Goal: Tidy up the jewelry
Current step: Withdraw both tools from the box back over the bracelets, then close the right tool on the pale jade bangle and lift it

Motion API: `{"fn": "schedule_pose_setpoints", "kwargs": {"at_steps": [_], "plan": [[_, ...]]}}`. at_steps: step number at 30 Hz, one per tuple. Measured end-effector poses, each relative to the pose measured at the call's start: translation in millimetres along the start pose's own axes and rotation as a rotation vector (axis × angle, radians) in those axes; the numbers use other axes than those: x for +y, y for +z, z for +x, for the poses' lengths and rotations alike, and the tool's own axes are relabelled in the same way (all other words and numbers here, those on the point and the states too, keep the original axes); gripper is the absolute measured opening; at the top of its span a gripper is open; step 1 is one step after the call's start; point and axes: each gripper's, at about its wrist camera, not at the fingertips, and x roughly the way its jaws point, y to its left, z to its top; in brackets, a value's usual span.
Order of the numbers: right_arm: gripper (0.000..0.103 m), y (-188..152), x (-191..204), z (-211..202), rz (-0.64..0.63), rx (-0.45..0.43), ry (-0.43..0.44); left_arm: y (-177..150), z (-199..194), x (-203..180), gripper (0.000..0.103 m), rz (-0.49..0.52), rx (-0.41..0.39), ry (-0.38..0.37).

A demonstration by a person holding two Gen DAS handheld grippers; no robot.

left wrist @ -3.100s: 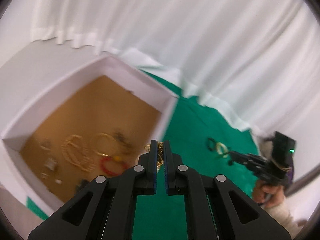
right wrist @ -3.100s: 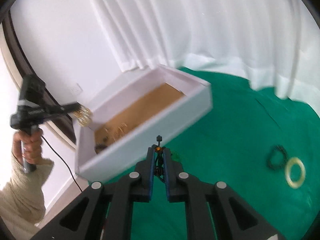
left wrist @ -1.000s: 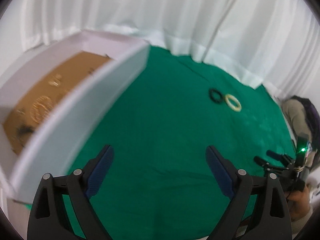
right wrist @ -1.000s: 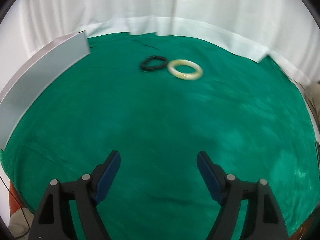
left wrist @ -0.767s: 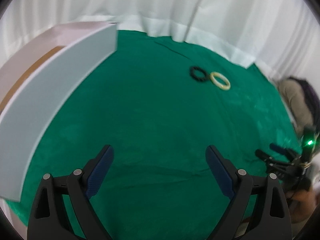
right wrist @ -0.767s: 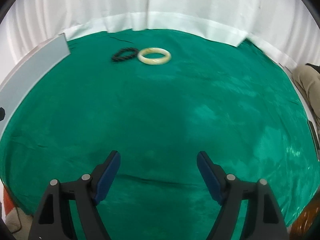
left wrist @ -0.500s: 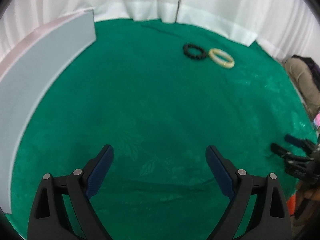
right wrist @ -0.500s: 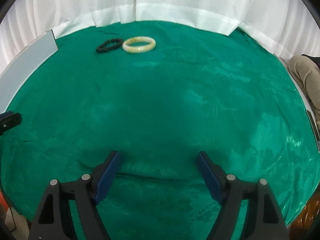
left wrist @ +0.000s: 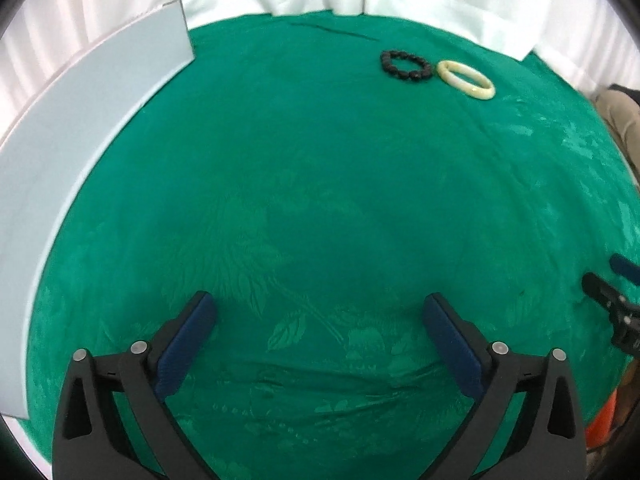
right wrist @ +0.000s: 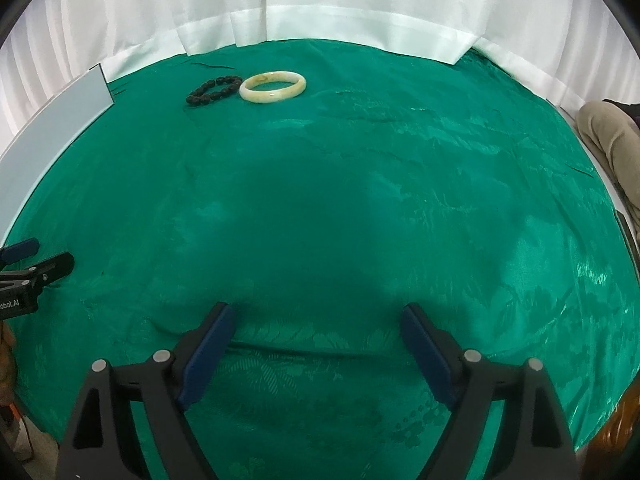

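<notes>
A black bead bracelet (left wrist: 407, 65) and a cream bangle (left wrist: 465, 79) lie side by side on the green cloth at the far side; they also show in the right wrist view as the bracelet (right wrist: 214, 89) and the bangle (right wrist: 273, 87). The white jewelry box (left wrist: 76, 128) stands at the left; only its outer wall shows, also in the right wrist view (right wrist: 52, 128). My left gripper (left wrist: 320, 316) is open and empty low over the near cloth. My right gripper (right wrist: 318, 326) is open and empty too.
The green patterned cloth (right wrist: 360, 200) covers a round table with white curtains behind. The right gripper's tips (left wrist: 608, 288) show at the left view's right edge; the left gripper's tips (right wrist: 36, 260) at the right view's left edge. A person's knee (right wrist: 608, 136) is at far right.
Both grippers let go of the small jewelry they held at the box, opened, and swung away from it to face the bracelet and bangle. The box now sits at the left edge.
</notes>
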Motion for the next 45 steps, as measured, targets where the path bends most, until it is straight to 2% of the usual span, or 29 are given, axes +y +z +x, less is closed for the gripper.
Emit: {"fn": "schedule_pose_setpoints", "kwargs": {"at_steps": [3,11,18,22,25,27,31,35,36,38,40,42,43,45], "plan": [[0.089,-2.3,1.0,-0.8,0.029,-0.008,-0.019,2.4,1.3,0.7,0.103,-0.001,0.01,-0.004],[0.089,-7.6,0.8,-3.2,0.056,-0.039,-0.035,-8.1,-3.0,1.1,0.103,0.002,-0.062,-0.004],[0.09,-8.5,1.2,-3.2,0.043,-0.045,-0.034,-10.3,-4.9,0.5,0.103,0.003,-0.089,-0.005],[0.09,1.7,-2.4,0.1,0.01,0.003,-0.006,-10.8,-6.0,0.7,0.103,0.001,-0.1,-0.004],[0.09,33.5,-12.7,3.9,0.001,0.024,0.039,-11.7,-6.4,0.7,0.103,0.001,-0.104,-0.005],[0.09,67.1,-22.3,3.9,0.006,-0.011,0.078,-11.8,-6.4,1.3,0.103,0.001,-0.106,-0.006],[0.09,131.7,-20.7,19.9,-0.034,-0.045,0.103,-12.1,-6.3,1.5,0.103,0.001,-0.106,-0.006],[0.089,189.3,-16.0,63.4,0.026,0.03,0.174,-12.6,-6.3,1.8,0.103,0.001,-0.107,-0.006],[0.086,205.1,-14.9,78.7,0.049,0.055,0.17,-12.8,-6.3,1.9,0.103,0.001,-0.107,-0.006],[0.055,228.2,-8.9,102.7,0.06,0.104,0.173,-12.9,-6.2,1.9,0.103,0.001,-0.107,-0.006],[0.045,240.3,-1.6,120.6,0.05,0.152,0.177,-12.9,-6.2,1.9,0.103,0.001,-0.107,-0.006],[0.045,247.6,7.5,135.1,0.022,0.182,0.13,-12.9,-6.1,1.9,0.103,0.001,-0.107,-0.006],[0.038,248.2,11.5,139.5,0.007,0.193,0.117,-12.9,-6.1,1.8,0.103,0.001,-0.107,-0.006],[0.015,248.4,18.6,142.0,-0.037,0.18,0.055,-12.9,-6.1,1.7,0.103,0.0,-0.107,-0.006]]}}
